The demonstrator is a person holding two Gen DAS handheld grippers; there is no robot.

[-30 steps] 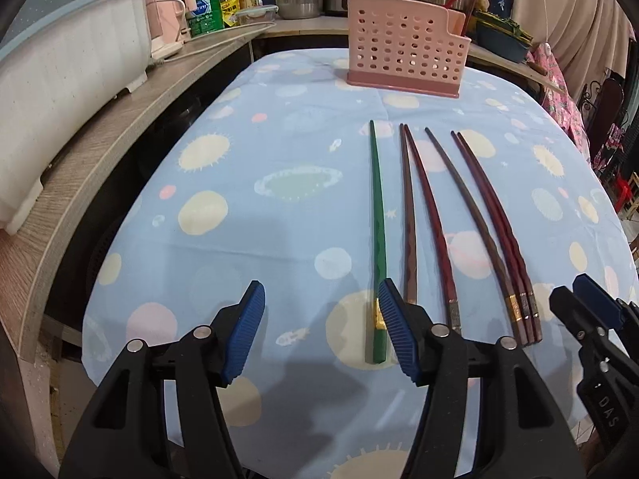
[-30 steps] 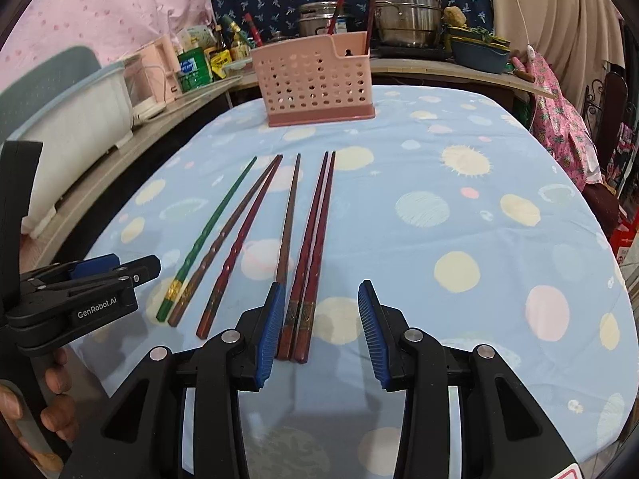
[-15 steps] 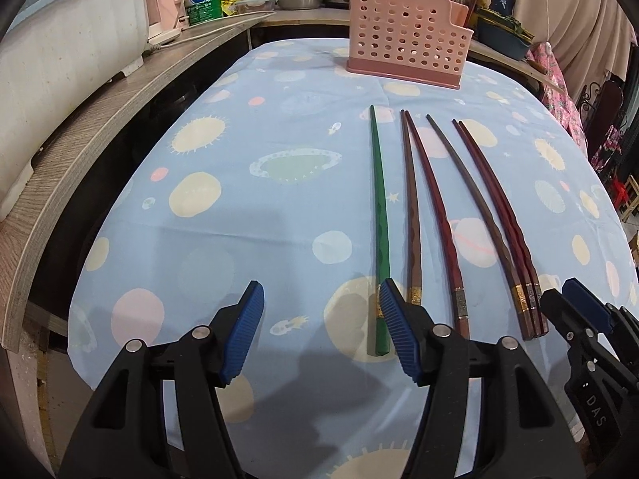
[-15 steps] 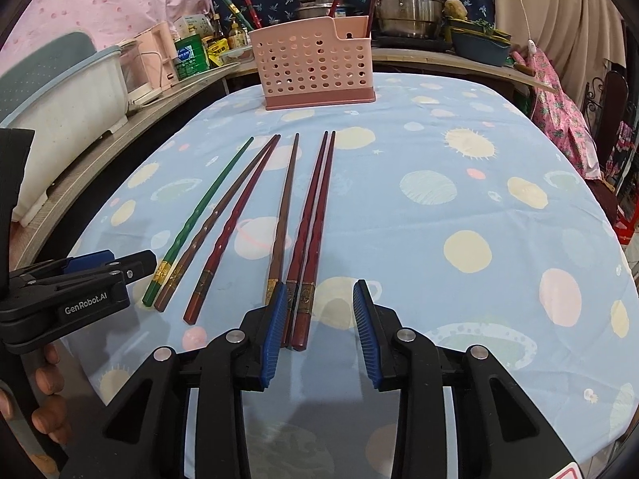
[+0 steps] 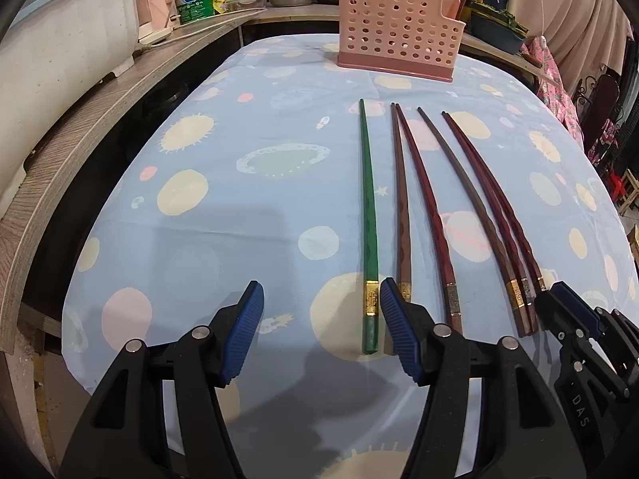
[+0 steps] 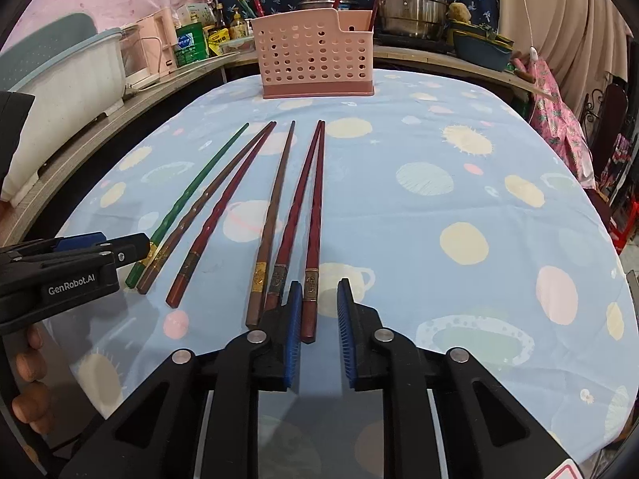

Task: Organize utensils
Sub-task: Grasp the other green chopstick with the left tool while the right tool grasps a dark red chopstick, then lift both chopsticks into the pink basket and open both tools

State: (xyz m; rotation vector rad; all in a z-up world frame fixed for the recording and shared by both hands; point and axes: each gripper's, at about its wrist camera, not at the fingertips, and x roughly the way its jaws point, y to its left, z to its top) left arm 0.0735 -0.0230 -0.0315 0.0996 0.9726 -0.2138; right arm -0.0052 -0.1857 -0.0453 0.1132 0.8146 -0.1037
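Several chopsticks lie side by side on the spotted blue tablecloth (image 5: 223, 215): a green one (image 5: 368, 231) at the left, then brown and dark red ones (image 5: 423, 215). A pink perforated utensil basket (image 5: 397, 46) stands at the far end and holds a few chopsticks. My left gripper (image 5: 321, 333) is open, with the green chopstick's thick end between its fingers. My right gripper (image 6: 317, 329) is open but narrow, its fingers on either side of the end of the rightmost red chopstick (image 6: 314, 235).
A wooden counter (image 5: 100, 119) with a white tub (image 5: 56, 44), bottles and pots runs along the left and back. Steel pots (image 6: 411, 8) stand behind the basket (image 6: 315, 62). The table edge is close below both grippers.
Both grippers have moved forward and lower toward the chopstick ends. The right gripper's fingers have narrowed around the rightmost red chopstick. The left gripper now straddles the green chopstick.
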